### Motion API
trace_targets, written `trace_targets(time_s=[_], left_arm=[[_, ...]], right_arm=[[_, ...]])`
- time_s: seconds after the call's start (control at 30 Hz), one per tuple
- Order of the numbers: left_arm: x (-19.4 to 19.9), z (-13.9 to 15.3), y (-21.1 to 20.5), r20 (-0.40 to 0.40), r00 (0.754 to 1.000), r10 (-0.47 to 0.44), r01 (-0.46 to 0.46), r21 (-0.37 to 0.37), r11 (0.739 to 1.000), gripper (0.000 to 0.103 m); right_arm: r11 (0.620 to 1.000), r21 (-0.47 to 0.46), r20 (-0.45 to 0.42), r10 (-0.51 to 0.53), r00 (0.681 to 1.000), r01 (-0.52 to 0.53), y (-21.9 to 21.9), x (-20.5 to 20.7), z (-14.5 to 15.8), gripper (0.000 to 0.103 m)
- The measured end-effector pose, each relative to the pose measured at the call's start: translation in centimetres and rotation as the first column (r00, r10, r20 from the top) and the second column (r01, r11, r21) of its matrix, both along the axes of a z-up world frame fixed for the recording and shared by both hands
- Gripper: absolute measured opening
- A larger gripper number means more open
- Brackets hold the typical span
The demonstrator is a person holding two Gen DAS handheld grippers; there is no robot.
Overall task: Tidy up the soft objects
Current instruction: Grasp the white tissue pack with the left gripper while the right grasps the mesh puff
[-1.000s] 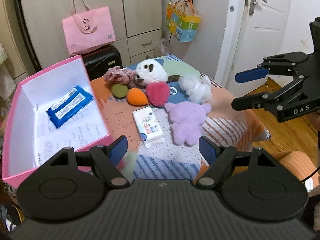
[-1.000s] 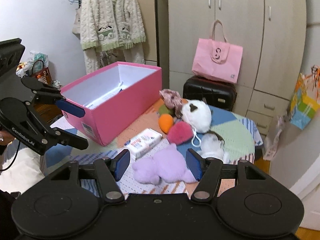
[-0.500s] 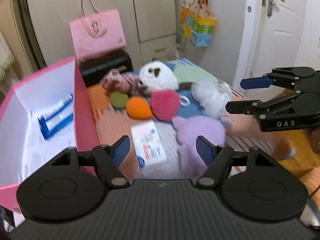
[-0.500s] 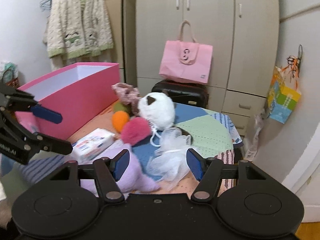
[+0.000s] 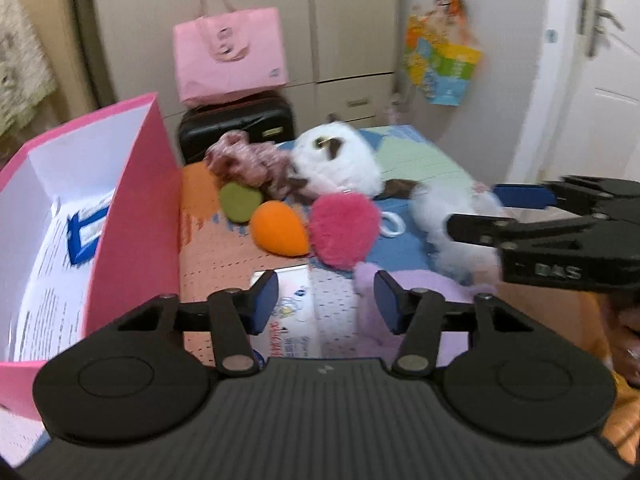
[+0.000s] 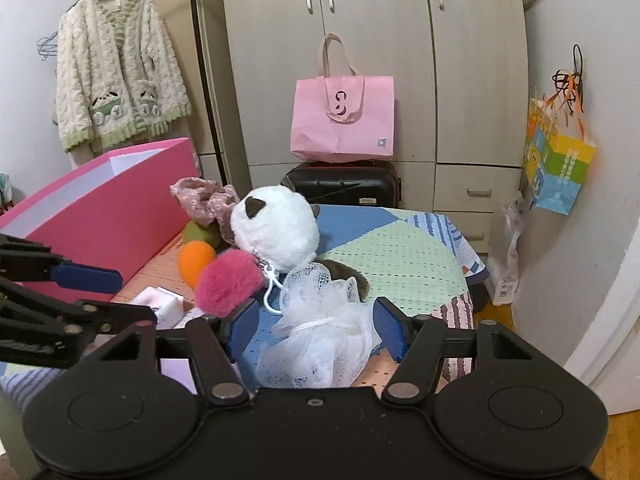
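Soft things lie on a small patchwork table (image 6: 400, 256): a white mesh bath puff (image 6: 320, 340), a white panda plush (image 6: 276, 232), a pink pompom (image 6: 228, 280), an orange sponge (image 5: 278, 230), a green sponge (image 5: 240, 202), a floral scrunchie (image 5: 248, 164), a lilac plush (image 5: 424, 288) and a tissue pack (image 5: 292, 316). My right gripper (image 6: 316, 330) is open with the bath puff between its fingers. My left gripper (image 5: 326, 306) is open, low over the tissue pack and the lilac plush.
A pink open box (image 5: 132, 216) holding a blue packet (image 5: 86, 232) stands at the table's left. Behind the table are a black suitcase (image 6: 344, 184) with a pink bag (image 6: 344, 120) on it, wardrobes, and a door (image 5: 592, 92) at the right.
Both grippers have moved forward and down toward the table. The right one has come around the white bath puff; the left one has come in over the tissue pack and lilac plush.
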State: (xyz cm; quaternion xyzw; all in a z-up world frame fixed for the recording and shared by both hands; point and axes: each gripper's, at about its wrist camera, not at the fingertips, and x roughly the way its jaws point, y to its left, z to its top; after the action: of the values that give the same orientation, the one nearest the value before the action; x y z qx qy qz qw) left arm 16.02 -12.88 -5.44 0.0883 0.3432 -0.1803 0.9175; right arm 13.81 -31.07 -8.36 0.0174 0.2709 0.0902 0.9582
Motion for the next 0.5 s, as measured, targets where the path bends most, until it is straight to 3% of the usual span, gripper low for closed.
trace_targets(time_s=[0.27, 0.37, 0.5], left_arm=[[2.1, -2.4, 0.4, -0.01, 0.992, 0.124, -0.123, 0.04, 0.992, 0.05], [2.7, -3.2, 1.1, -0.094, 0.987, 0.129, -0.13, 0.001, 0.992, 0.051], [2.1, -3.6, 1.5, -0.071, 0.985, 0.157, -0.157, -0.004, 0.988, 0.051]], right_arm=[[0.999, -0.013, -0.029, -0.044, 0.999, 0.044, -0.4, 1.1, -1.1, 0.073], [0.999, 0.006, -0.043, -0.046, 0.998, 0.046, -0.6, 1.4, -1.5, 0.073], [0.998, 0.046, -0.064, -0.043, 0.997, 0.046, -1.0, 1.4, -2.1, 0.073]])
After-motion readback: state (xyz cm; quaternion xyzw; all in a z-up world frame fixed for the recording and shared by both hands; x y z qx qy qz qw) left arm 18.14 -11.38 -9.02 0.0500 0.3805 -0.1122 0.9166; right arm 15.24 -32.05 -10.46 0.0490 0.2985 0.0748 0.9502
